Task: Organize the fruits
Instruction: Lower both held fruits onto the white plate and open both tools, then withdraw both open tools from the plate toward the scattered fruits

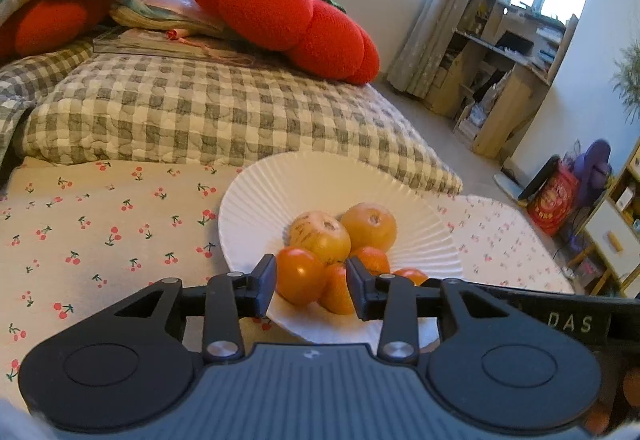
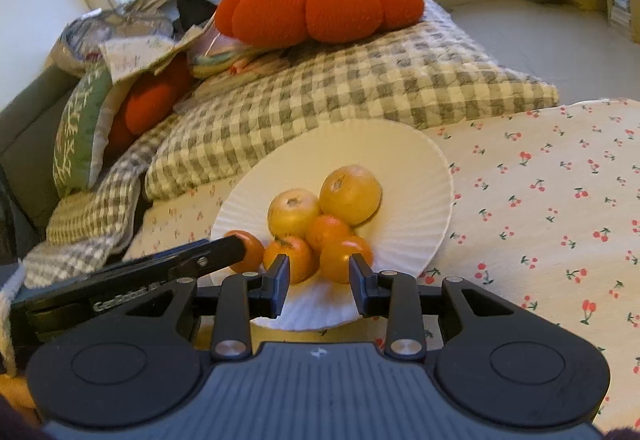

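While a checked blanket (image 2: pixel 360 88) and red cushion (image 2: pixel 320 4) lie behind, we hold both grippers (image 1: pixel 311 286) (image 2: pixel 319 286) spread before the white plate (image 2: pixel 400 160) carrying two yellow fruits (image 2: pixel 350 194) and four oranges (image 2: pixel 346 258).

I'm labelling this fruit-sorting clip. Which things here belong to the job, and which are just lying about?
Job: white plate, two yellow fruits, small orange fruits, left gripper, right gripper.

Lying about: red pumpkin cushion, checked quilt, cherry-print cloth.

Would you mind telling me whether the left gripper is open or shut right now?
Open: the left gripper shows a clear gap between its fingers, with oranges on the white plate visible through it.
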`<state>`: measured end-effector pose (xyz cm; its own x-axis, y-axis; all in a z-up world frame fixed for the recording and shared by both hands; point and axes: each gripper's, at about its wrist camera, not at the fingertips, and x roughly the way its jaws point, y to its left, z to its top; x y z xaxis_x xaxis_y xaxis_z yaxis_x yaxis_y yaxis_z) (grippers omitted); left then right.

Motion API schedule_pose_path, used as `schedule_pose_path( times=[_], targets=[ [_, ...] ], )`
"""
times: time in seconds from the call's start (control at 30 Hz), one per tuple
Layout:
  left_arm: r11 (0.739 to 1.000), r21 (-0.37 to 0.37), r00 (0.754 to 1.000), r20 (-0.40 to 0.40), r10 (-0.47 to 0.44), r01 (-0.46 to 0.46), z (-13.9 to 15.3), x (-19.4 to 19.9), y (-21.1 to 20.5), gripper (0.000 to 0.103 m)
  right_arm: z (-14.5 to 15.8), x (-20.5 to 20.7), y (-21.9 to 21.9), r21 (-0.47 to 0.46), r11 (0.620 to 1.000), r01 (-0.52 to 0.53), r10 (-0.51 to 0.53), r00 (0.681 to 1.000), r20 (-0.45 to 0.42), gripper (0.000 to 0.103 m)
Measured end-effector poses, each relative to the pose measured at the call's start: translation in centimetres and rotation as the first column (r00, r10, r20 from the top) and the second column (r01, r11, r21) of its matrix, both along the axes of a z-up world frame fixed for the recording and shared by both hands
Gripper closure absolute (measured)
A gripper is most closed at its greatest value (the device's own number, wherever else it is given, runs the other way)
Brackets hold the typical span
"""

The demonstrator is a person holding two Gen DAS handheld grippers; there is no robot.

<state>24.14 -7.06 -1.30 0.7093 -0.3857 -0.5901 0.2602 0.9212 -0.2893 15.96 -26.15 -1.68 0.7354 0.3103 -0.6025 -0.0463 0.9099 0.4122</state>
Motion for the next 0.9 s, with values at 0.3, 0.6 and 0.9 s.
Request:
schedule_pose_path(
  times=[0.3,0.6,0.9],
  targets=[
    [0.999,-0.025,0.999,-0.018,0.042,-0.043,1.4,-1.1,2.0,0.068,0.9,-1.0,-1.3,0.045,0.997,0.060,-0.060,0.998,0.000,0.064],
    [0.998,-0.008,0.997,-0.048,0.060,-0.060,2.2,-4.2,2.9,0.063,2.6,-2.8,-0.5,0.023,0.999,0.044,-0.045,0.997,0.055,0.053],
    [0.995,-0.025,0.992,-0.085,0.098,-0.100,2.9,-7.8,4.3,0.062,4.7,-5.3,0.9,-0.024,1.000,0.015,-0.011,0.990,0.141,0.047]
  ],
)
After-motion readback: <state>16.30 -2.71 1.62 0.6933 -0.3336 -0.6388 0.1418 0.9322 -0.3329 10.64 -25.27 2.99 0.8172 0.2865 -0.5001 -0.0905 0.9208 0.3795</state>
